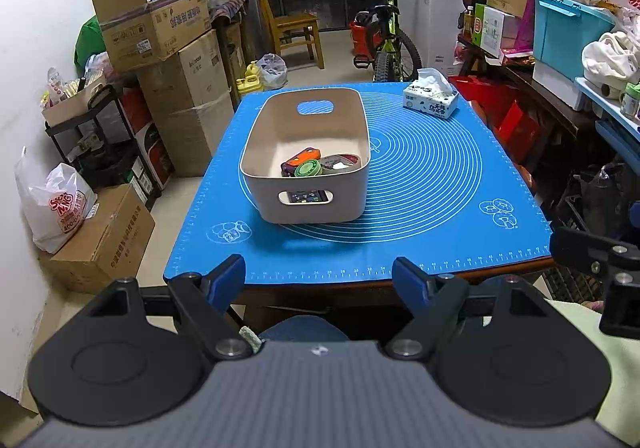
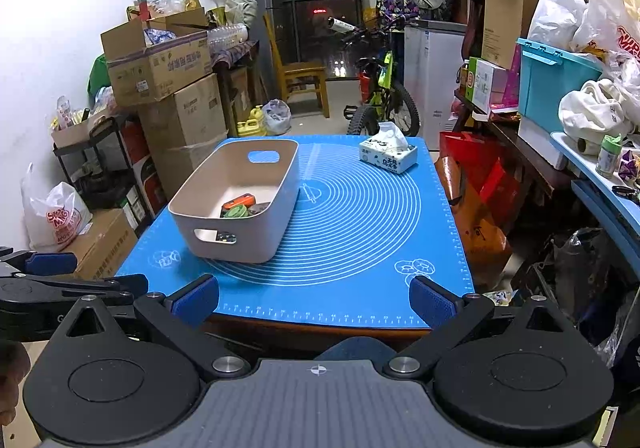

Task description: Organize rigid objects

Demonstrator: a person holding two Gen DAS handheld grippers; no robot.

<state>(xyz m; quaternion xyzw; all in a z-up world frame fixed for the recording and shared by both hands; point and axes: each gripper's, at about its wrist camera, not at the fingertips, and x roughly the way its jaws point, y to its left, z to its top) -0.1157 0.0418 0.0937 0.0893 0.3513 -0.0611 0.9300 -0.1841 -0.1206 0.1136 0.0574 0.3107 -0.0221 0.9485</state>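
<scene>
i held my left gripper (image 1: pixel 319 276) and right gripper (image 2: pixel 314 298) spread wide and empty short of the bin (image 1: pixel 264 152), where the small rigid objects (image 1: pixel 316 166) lay gathered, so sorting seemed finished, leaving only withdrawal.

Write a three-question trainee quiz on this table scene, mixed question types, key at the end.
1. True or false: the left tongs grip something.
2. Where does the green round lid lie? A) on the blue mat B) in the beige bin C) on the tissue box
3. Fill in: the tissue box stands at the mat's far ______ corner.

Key: 1 false, both the left and right tongs are open and empty. 2 B. 3 right.
</scene>
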